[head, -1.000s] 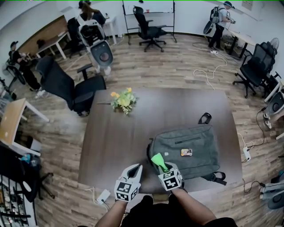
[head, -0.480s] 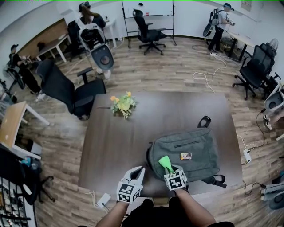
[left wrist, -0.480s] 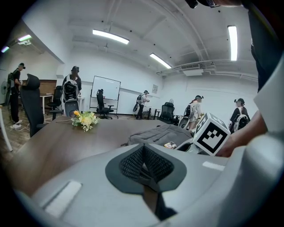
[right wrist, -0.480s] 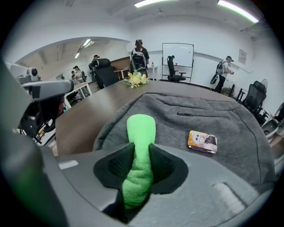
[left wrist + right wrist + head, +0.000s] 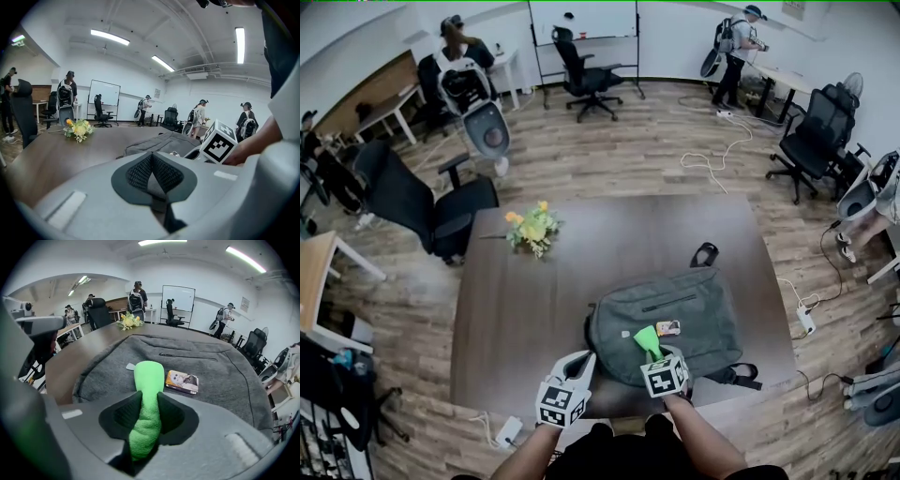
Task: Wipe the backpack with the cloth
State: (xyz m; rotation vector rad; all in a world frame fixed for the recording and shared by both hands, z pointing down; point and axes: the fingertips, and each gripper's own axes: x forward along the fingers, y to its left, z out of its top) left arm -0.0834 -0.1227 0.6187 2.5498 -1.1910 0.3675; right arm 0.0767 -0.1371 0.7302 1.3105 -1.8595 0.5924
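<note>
Bright-green rolled microfibre cloth (image 5: 645,338) held over the flat grey fabric backpack (image 5: 694,305)

Our left tool (image 5: 584,360) hovers above the dark wooden worktop's (image 5: 581,258) near edge, its jaws pressed together on nothing. Just beside it, our right tool (image 5: 652,355) clenches the cloth, whose free end points out over the backpack's front, near a small picture card (image 5: 667,328).
</note>
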